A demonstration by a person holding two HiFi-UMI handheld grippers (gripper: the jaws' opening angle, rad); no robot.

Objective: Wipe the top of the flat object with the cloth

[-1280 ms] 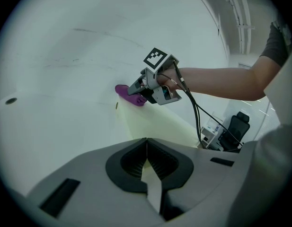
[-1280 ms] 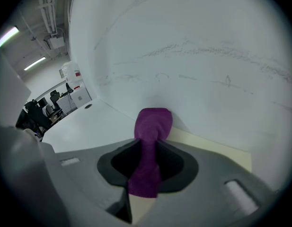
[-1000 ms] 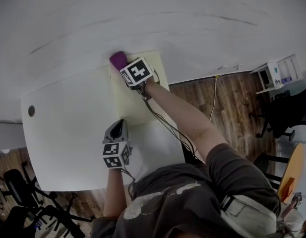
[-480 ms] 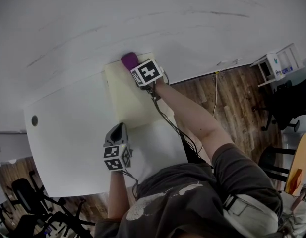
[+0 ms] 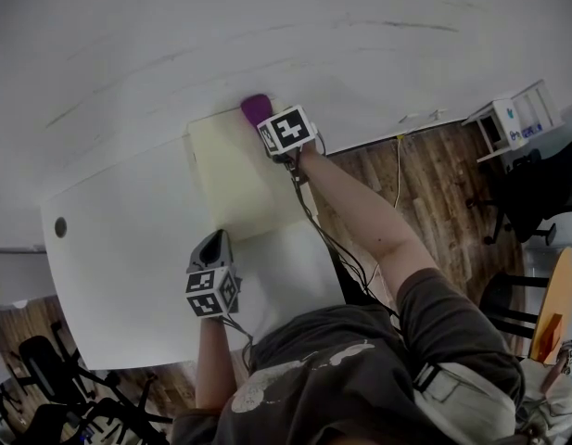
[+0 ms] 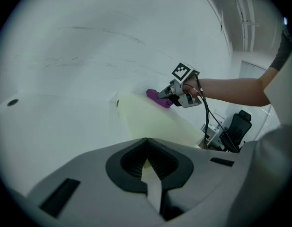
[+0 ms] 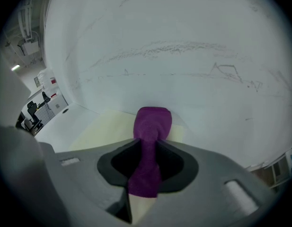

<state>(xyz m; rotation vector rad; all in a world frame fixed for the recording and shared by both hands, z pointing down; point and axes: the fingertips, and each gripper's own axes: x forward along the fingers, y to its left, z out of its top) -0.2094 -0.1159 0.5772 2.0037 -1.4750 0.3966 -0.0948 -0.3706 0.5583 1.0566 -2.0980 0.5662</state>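
A pale yellow flat board (image 5: pixel 235 179) lies on the white table (image 5: pixel 119 248), its far edge against the wall. My right gripper (image 5: pixel 267 123) is shut on a purple cloth (image 5: pixel 255 107), which rests on the board's far edge, right of its middle. In the right gripper view the cloth (image 7: pixel 151 122) runs between the jaws of the right gripper (image 7: pixel 146 148) and bulges out over the board (image 7: pixel 103 129). My left gripper (image 5: pixel 215 239) is shut, with its tips at the board's near edge. In the left gripper view the left gripper (image 6: pixel 146 143) faces the board (image 6: pixel 155 122) and the cloth (image 6: pixel 157 98).
A round cable hole (image 5: pixel 60 227) sits near the table's left edge. The board's right side lies close to the table's right edge, with wood floor (image 5: pixel 434 184) beyond. A white shelf unit (image 5: pixel 517 119) and dark chairs (image 5: pixel 536 202) stand on the right.
My right gripper has slid the cloth rightward along the board's far edge, from the far left corner towards the right. The left gripper has stayed at the near edge.
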